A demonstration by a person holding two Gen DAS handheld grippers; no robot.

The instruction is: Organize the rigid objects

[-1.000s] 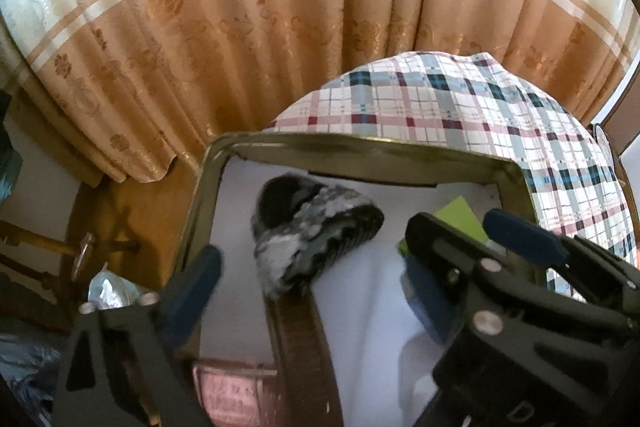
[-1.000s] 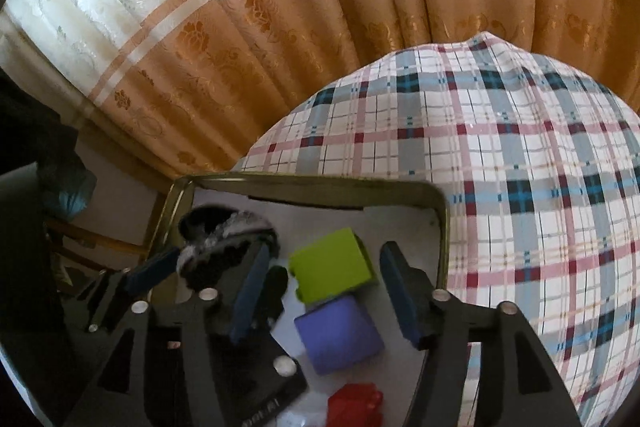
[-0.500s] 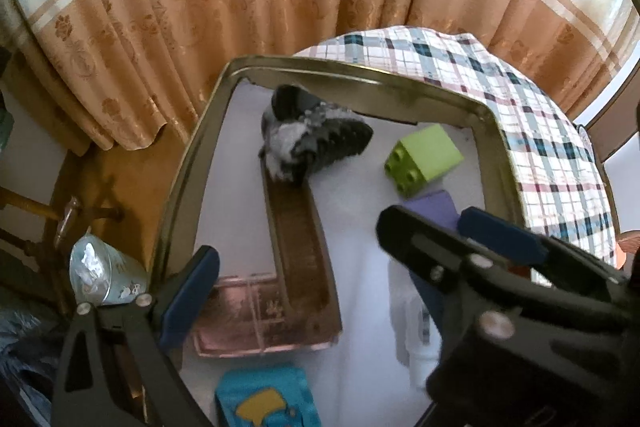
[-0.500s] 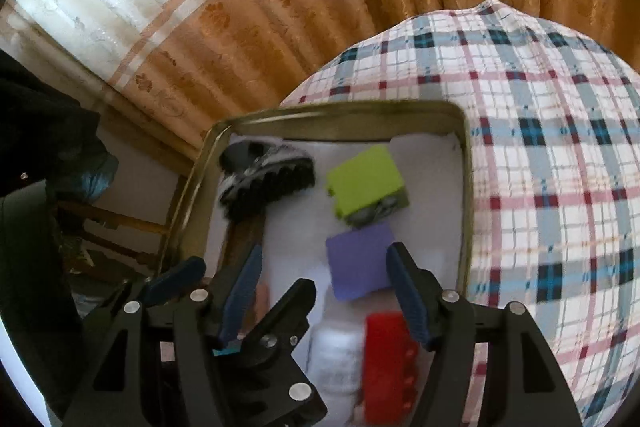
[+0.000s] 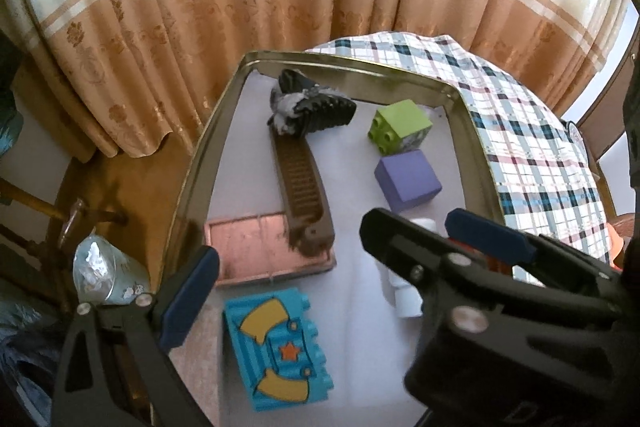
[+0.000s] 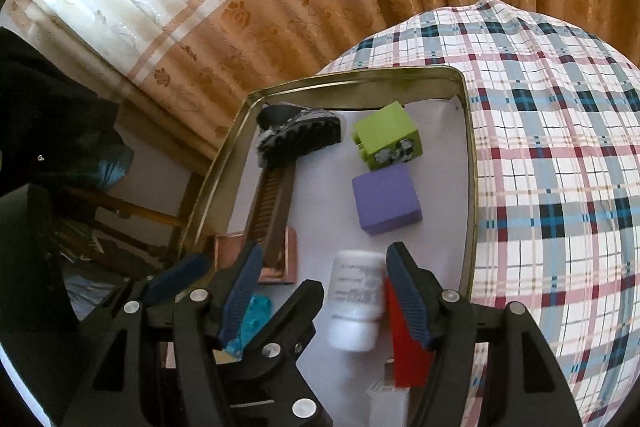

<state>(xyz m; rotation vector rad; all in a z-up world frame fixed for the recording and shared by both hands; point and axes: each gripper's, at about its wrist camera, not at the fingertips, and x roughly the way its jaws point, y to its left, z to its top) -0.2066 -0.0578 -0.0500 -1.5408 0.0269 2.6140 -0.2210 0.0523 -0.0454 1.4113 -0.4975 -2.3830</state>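
Both my grippers, left gripper (image 5: 320, 267) and right gripper (image 6: 324, 291), gape empty above the tin tray (image 6: 470, 187), so next I'd close on the white bottle (image 6: 356, 303) by its near right edge.

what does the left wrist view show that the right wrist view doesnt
Only the left wrist view shows the full blue ridged brick with yellow shapes and an orange star and a crumpled clear plastic bag outside the tray.

Only the right wrist view shows the white plastic bottle and red block clearly, lying side by side.

Both show the gold-rimmed metal tray, green studded brick, purple cube, brown comb-like track piece and checked cloth.
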